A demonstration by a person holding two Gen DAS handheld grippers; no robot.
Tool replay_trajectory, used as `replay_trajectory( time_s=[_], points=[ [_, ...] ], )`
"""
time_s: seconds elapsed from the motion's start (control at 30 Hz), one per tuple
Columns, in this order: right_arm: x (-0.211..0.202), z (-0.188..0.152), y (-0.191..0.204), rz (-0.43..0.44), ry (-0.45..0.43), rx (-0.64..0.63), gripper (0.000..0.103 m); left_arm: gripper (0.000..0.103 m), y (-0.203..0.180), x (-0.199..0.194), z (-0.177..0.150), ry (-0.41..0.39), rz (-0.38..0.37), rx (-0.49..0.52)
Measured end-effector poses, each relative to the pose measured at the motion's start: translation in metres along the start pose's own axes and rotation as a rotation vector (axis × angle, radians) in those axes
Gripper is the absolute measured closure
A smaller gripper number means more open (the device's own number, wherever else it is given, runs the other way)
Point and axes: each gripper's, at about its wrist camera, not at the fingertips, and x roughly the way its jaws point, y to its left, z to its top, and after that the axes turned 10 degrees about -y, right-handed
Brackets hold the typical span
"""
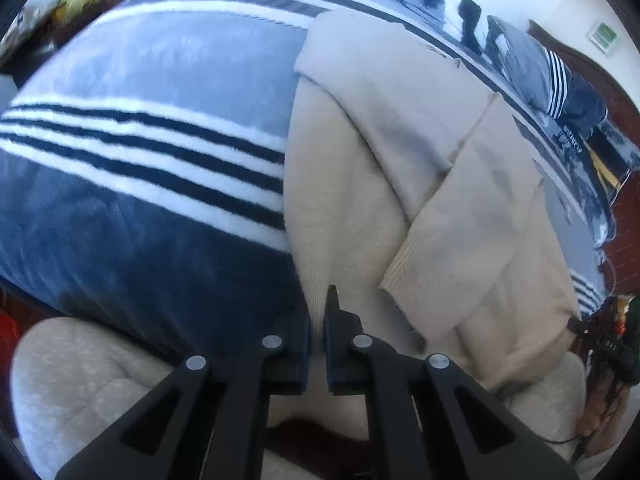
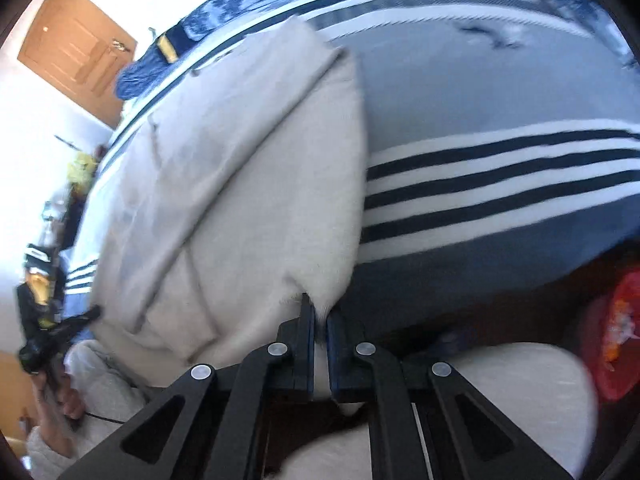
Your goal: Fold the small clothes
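Observation:
A cream knit cardigan lies on a blue striped blanket, its sleeves folded across the body, one ribbed cuff near the hem. My left gripper is shut on the cardigan's near hem at its left corner. In the right wrist view the same cardigan fills the left half, and my right gripper is shut on the hem at its right corner. The fabric edge passes between both pairs of pads.
The blanket covers a bed with dark and white stripes. A wooden door stands at far left. A red object sits low at right. The person's pale clothing is under the grippers.

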Motion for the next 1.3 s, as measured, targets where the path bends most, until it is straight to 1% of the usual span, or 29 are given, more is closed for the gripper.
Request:
replay_trajectory(
  time_s=[0.07,0.13,0.17,0.2,0.23,0.27,0.3,0.33,0.37,0.4,0.43,0.47,0.5,0.6,0.67,0.7,0.77,0.83,0.87,0.97,1.03,1.13,1.2,1.3],
  points=[
    [0.008,-0.001,-0.013,-0.064,0.040,-0.003,0.098,0.097,-0.002,0.011,-0.003,0.031,0.044,0.021],
    [0.025,-0.004,-0.022,-0.076,0.086,0.016,0.098,0.097,-0.002,0.030,-0.008,0.089,0.102,0.030],
    [0.034,-0.005,-0.021,-0.087,0.108,0.020,0.098,0.095,-0.004,0.033,-0.009,0.100,0.118,0.040],
    [0.040,-0.006,-0.020,-0.102,0.127,0.017,0.097,0.092,-0.006,0.033,-0.009,0.097,0.127,0.049],
    [0.046,-0.007,-0.018,-0.131,0.145,0.008,0.097,0.092,-0.007,0.028,-0.008,0.087,0.126,0.053],
    [0.049,-0.006,-0.016,-0.178,0.154,-0.006,0.096,0.088,-0.006,0.023,-0.008,0.075,0.127,0.053],
    [0.049,-0.005,-0.014,-0.205,0.145,-0.018,0.095,0.081,-0.007,0.019,-0.006,0.063,0.129,0.048],
    [0.046,-0.004,-0.012,-0.193,0.127,-0.019,0.087,0.076,-0.007,0.015,-0.004,0.052,0.128,0.039],
    [0.039,-0.002,-0.009,-0.161,0.092,-0.008,0.079,0.069,-0.005,0.007,-0.004,0.030,0.117,0.025],
    [0.029,0.000,-0.008,-0.134,0.044,0.005,0.058,0.063,-0.004,-0.006,-0.001,-0.007,0.086,0.001],
    [0.017,0.003,-0.006,-0.112,-0.009,0.013,0.041,0.059,-0.003,-0.013,0.000,-0.025,0.072,-0.010],
    [0.003,0.007,-0.003,-0.077,-0.073,0.019,0.038,0.048,-0.002,-0.022,0.002,-0.045,0.069,-0.022],
    [-0.006,0.010,0.001,-0.049,-0.111,0.024,0.036,0.041,-0.004,-0.032,0.004,-0.063,0.075,-0.028],
    [-0.028,0.017,0.019,0.036,-0.188,0.038,0.036,0.040,-0.013,-0.060,0.010,-0.124,0.072,-0.019],
    [-0.043,0.021,0.037,0.084,-0.235,0.034,0.034,0.037,-0.026,-0.081,0.014,-0.170,0.082,0.016],
    [-0.047,0.025,0.046,0.090,-0.252,0.028,0.031,0.033,-0.036,-0.084,0.020,-0.188,0.087,0.029],
    [-0.062,0.036,0.065,0.083,-0.308,0.008,0.027,0.030,-0.045,-0.096,0.031,-0.225,0.106,0.050],
    [-0.073,0.048,0.080,0.085,-0.355,-0.007,0.017,0.030,-0.060,-0.106,0.046,-0.252,0.110,0.065],
    [-0.081,0.058,0.087,0.085,-0.384,-0.024,0.015,0.029,-0.067,-0.111,0.053,-0.261,0.118,0.073],
    [-0.095,0.078,0.108,0.138,-0.400,-0.072,0.015,0.029,-0.086,-0.121,0.070,-0.299,0.159,0.099],
    [-0.100,0.092,0.118,0.139,-0.407,-0.096,0.015,0.029,-0.098,-0.128,0.081,-0.323,0.165,0.113],
    [-0.100,0.110,0.129,0.190,-0.375,-0.112,0.014,0.028,-0.111,-0.136,0.093,-0.351,0.155,0.124],
    [-0.098,0.118,0.134,0.201,-0.369,-0.105,0.014,0.023,-0.120,-0.139,0.100,-0.367,0.155,0.146],
    [-0.094,0.129,0.140,0.209,-0.367,-0.118,0.014,0.022,-0.133,-0.140,0.108,-0.403,0.182,0.180]
  ],
)
